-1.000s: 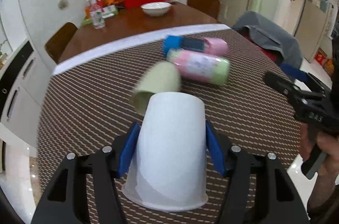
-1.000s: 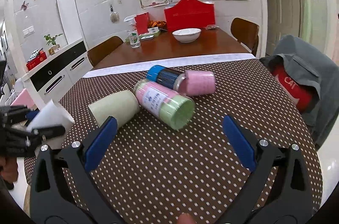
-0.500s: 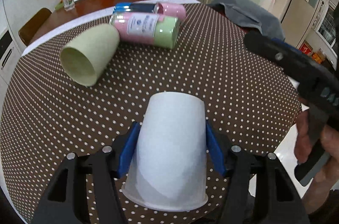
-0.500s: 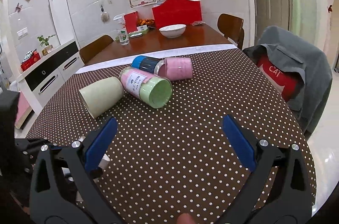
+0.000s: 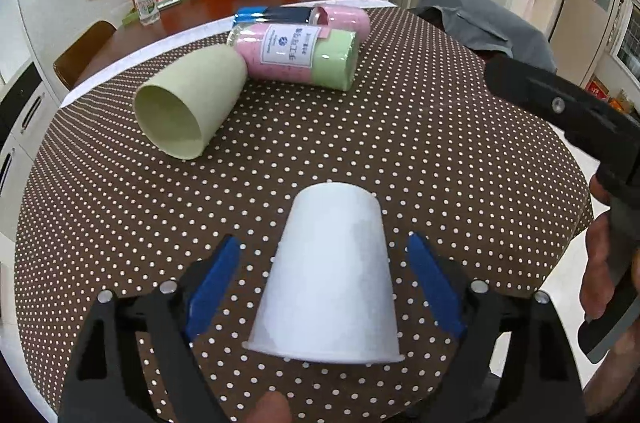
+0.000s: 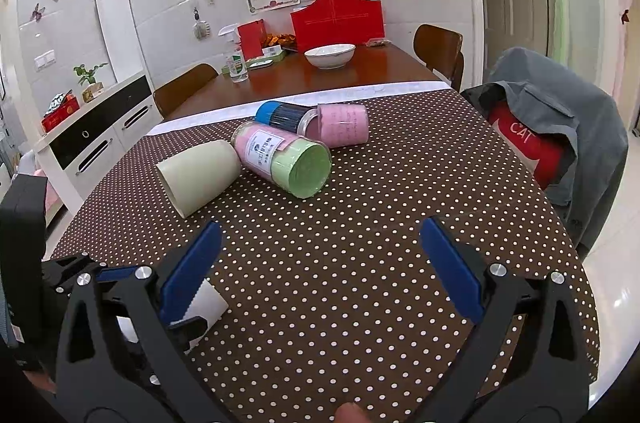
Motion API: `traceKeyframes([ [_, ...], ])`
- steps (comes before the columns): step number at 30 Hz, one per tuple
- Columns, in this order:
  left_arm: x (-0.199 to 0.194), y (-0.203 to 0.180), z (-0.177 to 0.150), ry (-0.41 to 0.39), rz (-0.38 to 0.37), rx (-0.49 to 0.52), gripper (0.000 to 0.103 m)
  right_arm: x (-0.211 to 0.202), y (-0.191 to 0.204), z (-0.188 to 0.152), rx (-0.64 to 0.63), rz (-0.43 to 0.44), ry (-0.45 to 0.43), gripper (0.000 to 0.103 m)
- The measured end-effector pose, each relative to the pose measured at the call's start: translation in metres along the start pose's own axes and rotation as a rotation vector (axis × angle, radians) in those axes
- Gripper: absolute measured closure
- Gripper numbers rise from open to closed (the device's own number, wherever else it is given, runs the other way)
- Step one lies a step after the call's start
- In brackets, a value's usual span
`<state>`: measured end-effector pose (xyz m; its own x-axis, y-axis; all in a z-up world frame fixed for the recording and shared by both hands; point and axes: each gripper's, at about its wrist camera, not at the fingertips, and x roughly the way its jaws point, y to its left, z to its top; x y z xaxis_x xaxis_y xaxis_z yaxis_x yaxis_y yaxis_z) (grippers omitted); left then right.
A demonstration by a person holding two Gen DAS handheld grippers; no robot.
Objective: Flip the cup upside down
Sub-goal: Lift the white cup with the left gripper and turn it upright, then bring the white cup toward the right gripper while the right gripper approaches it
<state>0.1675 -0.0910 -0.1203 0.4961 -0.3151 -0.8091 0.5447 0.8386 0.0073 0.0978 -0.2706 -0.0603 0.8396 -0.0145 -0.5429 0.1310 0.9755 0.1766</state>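
- White cup [image 5: 332,275] is set mouth-down near the table edge [image 5: 556,263]; left gripper [image 5: 324,275] is spread apart, not touching.
- Cup could be clipped & tipped if withdrawal is skewed.
- Right gripper [image 6: 320,263] is spread wide, nothing held.

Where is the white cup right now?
In the left wrist view, the white cup stands upside down on the dotted tablecloth, between the open left tongs.

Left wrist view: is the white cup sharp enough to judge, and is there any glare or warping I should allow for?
Left wrist view: the white cup is sharp but bright, its surface nearly featureless; dots on the tablecloth are crisp; fisheye bends the table edge. Right wrist view: sharp too, light glare on the wall tiles, cup mostly hidden.
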Motion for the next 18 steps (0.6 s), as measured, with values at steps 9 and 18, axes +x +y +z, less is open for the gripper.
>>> traceKeyframes([
  [9,-0.031,0.004,0.003,-0.121,0.113,-0.029,0.019,-0.002,0.007,0.001,0.003,0.013,0.003,0.006],
  [18,-0.056,0.012,-0.002,-0.201,0.160,-0.061,0.019,-0.007,0.021,0.002,-0.020,0.030,0.004,0.006],
])
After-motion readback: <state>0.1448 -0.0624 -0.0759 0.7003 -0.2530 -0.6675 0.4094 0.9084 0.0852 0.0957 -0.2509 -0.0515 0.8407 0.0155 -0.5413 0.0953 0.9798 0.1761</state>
